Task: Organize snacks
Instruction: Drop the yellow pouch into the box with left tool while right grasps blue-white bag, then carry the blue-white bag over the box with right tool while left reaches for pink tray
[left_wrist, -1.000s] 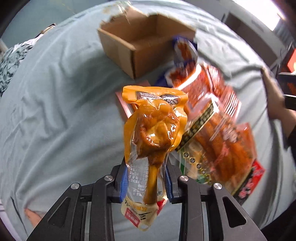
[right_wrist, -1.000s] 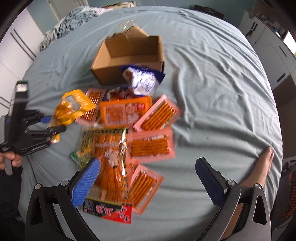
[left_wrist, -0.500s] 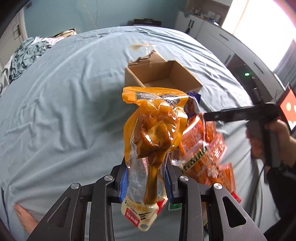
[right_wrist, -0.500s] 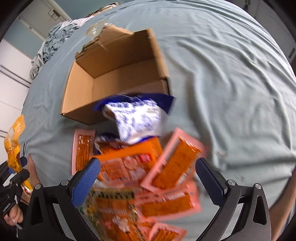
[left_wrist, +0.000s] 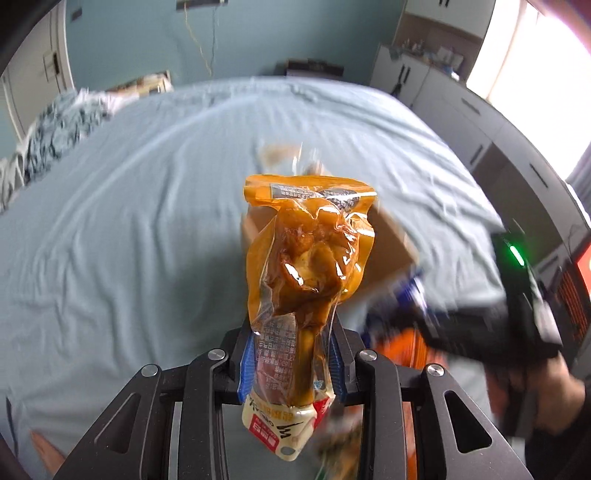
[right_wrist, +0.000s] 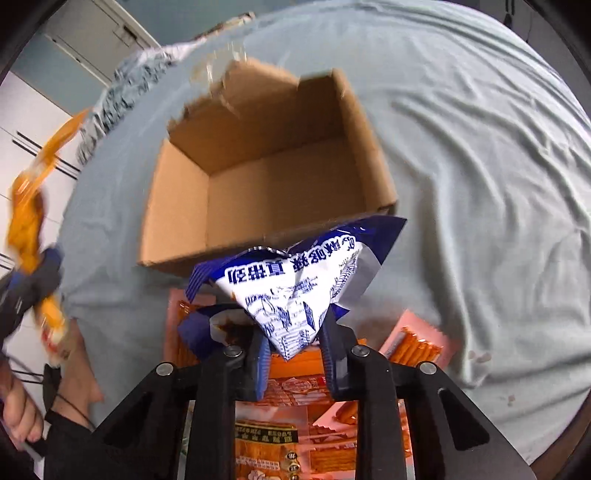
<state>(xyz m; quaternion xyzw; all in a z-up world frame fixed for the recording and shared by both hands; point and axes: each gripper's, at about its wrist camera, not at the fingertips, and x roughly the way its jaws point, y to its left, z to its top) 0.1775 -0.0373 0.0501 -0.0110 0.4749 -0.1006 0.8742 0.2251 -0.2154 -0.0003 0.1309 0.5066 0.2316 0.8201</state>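
My left gripper (left_wrist: 291, 358) is shut on an orange vacuum pack with a braised drumstick (left_wrist: 308, 258), held upright above the bed. The open cardboard box (left_wrist: 384, 251) lies behind it, mostly hidden. My right gripper (right_wrist: 293, 356) is shut on a blue and white snack bag (right_wrist: 299, 288), held just in front of the box (right_wrist: 273, 184), which looks empty. The left gripper with the orange pack (right_wrist: 29, 221) shows at the left edge of the right wrist view. The right gripper's body (left_wrist: 517, 314) shows blurred at the right of the left wrist view.
Several orange and pink snack packets (right_wrist: 417, 341) lie on the light blue bedsheet (right_wrist: 480, 147) below my right gripper. Patterned bedding (left_wrist: 55, 122) is bunched at the far left. White cabinets (left_wrist: 461, 92) stand at the right of the bed.
My right gripper closed on the blue and white bag and lifted it toward the box. My left gripper tilted up with the drumstick pack and moved nearer the box.
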